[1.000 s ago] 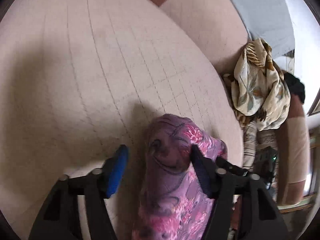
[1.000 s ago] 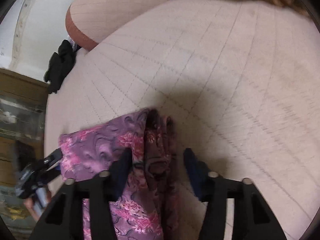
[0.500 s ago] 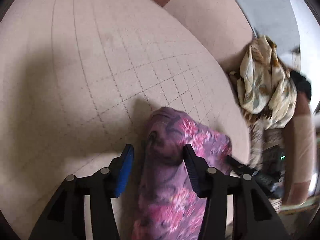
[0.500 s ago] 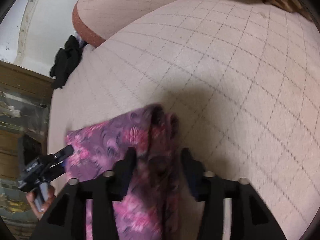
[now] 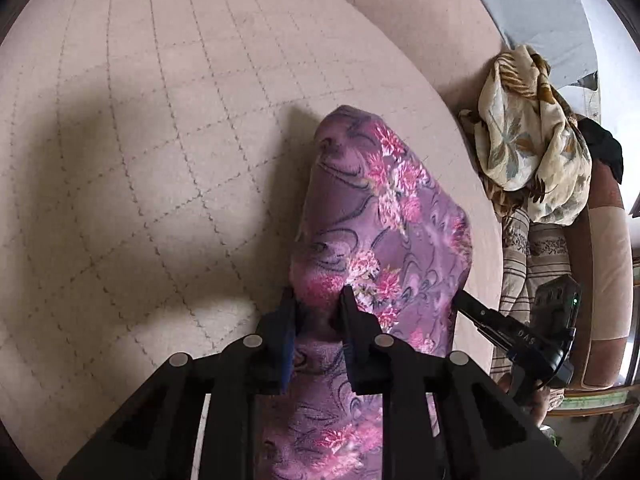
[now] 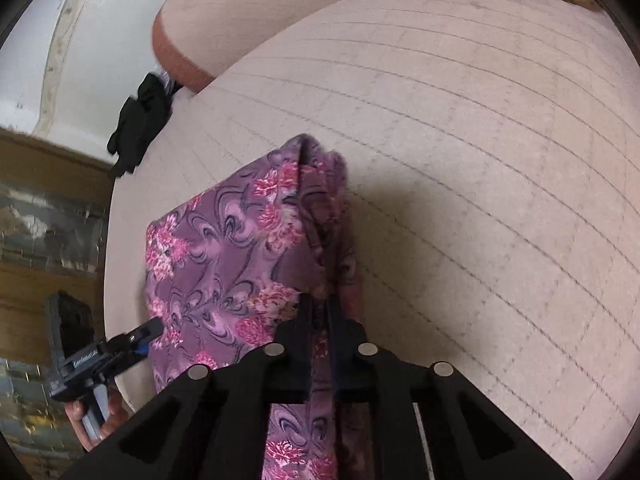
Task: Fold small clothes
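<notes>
While both tools grip the same piece, the purple floral garment (image 5: 376,216) hangs folded over the pale quilted bed cover (image 5: 160,140), its long axis running from the bottom of the left wrist frame up toward the centre, with the rounded top end pointing up and slightly left. The left gripper (image 5: 318,300) has its jaws drawn in close on a bunched fold of the cloth at lower centre, a blue pad showing on the left-hand finger. In the right wrist view the right gripper (image 6: 320,312) is pinched almost fully together on a thin edge of the same garment (image 6: 240,248), which rises from bottom centre to a peak just above the middle of the frame.

The bed cover's rim curves down the right side of the left wrist view, just beside the garment's right edge; to the left and above lies wide bare quilting. In the right wrist view the cover's edge runs down the left side, close to the cloth, with broad bare quilting to the right.

Past the rim at the right of the left wrist view sits a cream leaf-print cloth (image 5: 532,148). A black garment (image 6: 140,120) lies at the cover's upper left edge in the right wrist view.

The other tool's body at lower right of the left wrist view bears letters that seem to read "DAS"; the lettering at lower left of the right wrist view is too blurred to read.
</notes>
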A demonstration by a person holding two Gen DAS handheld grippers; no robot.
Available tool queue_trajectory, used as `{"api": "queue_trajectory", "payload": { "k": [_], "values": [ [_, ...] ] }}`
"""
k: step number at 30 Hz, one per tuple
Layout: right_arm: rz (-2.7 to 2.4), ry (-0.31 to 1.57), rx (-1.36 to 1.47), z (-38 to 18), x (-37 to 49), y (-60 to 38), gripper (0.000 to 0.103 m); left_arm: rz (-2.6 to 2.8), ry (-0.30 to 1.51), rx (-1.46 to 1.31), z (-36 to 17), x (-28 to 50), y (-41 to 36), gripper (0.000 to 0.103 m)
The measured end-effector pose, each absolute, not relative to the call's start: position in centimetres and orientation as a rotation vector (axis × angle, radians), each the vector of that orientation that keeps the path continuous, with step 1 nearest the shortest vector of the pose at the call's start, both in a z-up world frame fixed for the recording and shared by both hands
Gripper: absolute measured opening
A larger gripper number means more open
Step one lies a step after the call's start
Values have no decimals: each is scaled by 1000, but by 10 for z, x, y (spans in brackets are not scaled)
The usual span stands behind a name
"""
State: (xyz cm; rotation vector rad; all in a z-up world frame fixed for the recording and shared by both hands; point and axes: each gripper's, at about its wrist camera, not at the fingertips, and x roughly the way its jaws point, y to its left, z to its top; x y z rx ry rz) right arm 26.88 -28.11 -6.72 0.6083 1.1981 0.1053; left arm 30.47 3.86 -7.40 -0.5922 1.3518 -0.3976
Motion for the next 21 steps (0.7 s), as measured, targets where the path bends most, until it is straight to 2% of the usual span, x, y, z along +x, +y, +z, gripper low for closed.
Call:
{"api": "queue_trajectory", "payload": {
  "k": [3,5,7,10,11,12,13,14,15,16,17,21],
  "values": [
    [92,1204,577,-69,273,-276,7,-386,1334,-551,-71,304,33,22],
    [92,1240,564,-77,276,-273,7,-359,1343,-525,-74,305,29,32],
    [88,1246,532,-76,278,-269,7,-347,1346,-501,-70,305,26,37],
    [122,1241,516,-65,273,-260,12,-333,1363,-432,-65,299,23,53],
    [120,1252,520,-65,268,-259,25,-327,1371,-422,-66,297,23,54],
    [136,1255,529,-65,262,-257,31,-329,1379,-413,-66,293,22,54],
    [150,1255,534,-67,257,-254,31,-327,1379,-391,-65,290,20,51],
    [144,1261,541,-71,251,-253,31,-329,1364,-376,-63,288,17,39],
    [130,1269,546,-74,247,-252,26,-353,1349,-365,-61,287,13,31],
    [127,1275,541,-77,247,-252,19,-357,1347,-352,-60,286,11,28],
    [127,1276,533,-78,248,-252,8,-352,1334,-336,-58,286,9,20],
    [125,1275,503,-76,252,-248,7,-365,1324,-294,-52,286,4,17]
  ]
}}
